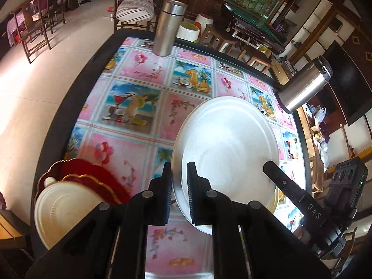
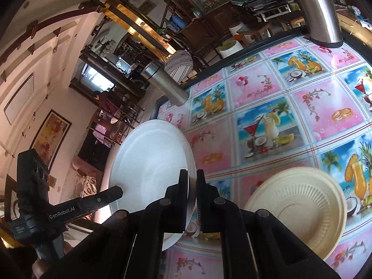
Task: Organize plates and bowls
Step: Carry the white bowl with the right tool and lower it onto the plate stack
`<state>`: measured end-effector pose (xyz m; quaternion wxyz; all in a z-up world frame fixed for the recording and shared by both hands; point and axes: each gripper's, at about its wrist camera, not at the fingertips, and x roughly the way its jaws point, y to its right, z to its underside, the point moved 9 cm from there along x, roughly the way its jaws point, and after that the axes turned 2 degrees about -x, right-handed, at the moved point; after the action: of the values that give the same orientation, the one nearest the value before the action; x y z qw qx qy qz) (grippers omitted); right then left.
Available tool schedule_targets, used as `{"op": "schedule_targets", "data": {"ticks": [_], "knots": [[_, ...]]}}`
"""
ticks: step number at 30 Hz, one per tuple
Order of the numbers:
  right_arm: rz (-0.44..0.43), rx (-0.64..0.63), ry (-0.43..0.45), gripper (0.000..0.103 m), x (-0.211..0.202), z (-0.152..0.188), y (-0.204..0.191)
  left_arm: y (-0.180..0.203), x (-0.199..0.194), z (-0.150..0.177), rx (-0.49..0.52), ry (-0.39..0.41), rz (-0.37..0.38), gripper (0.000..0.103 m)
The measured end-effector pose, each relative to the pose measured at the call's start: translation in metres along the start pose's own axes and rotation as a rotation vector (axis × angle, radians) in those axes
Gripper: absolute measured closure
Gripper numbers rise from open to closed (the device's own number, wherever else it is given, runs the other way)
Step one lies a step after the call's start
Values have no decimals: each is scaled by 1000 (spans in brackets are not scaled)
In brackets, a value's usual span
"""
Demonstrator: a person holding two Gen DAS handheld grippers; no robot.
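**Two grippers pinching one white plate above the table**

Two grippers are gripping opposite rims of the same white plate, which is hanging tilted above the table rather than lying on it. The left gripper is angling steeply down at the flowered tablecloth, its fingers pressed nearly together with only the plate's near-left rim between them. The right gripper is reaching in from the right, its fingers clamped on the opposite rim.

In the right wrist view, the right gripper is pointing less steeply downward, its fingers squeezed onto the plate's thin edge, and the left gripper is gripping the far side, with the plate hanging near the table's left edge.

Near the table's front-left corner, a cream ribbed bowl is lying upside down on a stack of red plates with scalloped gilt edges. The right wrist view is showing another cream ribbed dish lying alone on the cloth, just to the right of the right gripper.

Farther off, a steel flask is standing at the table's far edge, and a steel jug with a black lid is standing at the far-right corner.
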<state>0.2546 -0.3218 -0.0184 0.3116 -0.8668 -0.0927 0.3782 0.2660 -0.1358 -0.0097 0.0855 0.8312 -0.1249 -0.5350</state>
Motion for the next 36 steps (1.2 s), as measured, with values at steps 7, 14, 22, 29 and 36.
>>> {"op": "schedule_targets", "data": {"ticks": [7, 14, 22, 29, 36], "knots": [[-67, -108, -74, 96, 13, 62, -96, -92, -55, 37, -97, 26, -63, 93], [-61, -155, -139, 96, 38, 118, -142, -150, -53, 71, -170, -13, -83, 93], [-2, -182, -199, 96, 66, 154, -149, -181, -34, 89, -222, -61, -63, 93], [24, -195, -224, 96, 80, 166, -147, -195, -35, 95, -218, -65, -73, 93], [71, -247, -206, 92, 82, 171, -151, -205, -42, 96, -236, -60, -57, 93]]}}
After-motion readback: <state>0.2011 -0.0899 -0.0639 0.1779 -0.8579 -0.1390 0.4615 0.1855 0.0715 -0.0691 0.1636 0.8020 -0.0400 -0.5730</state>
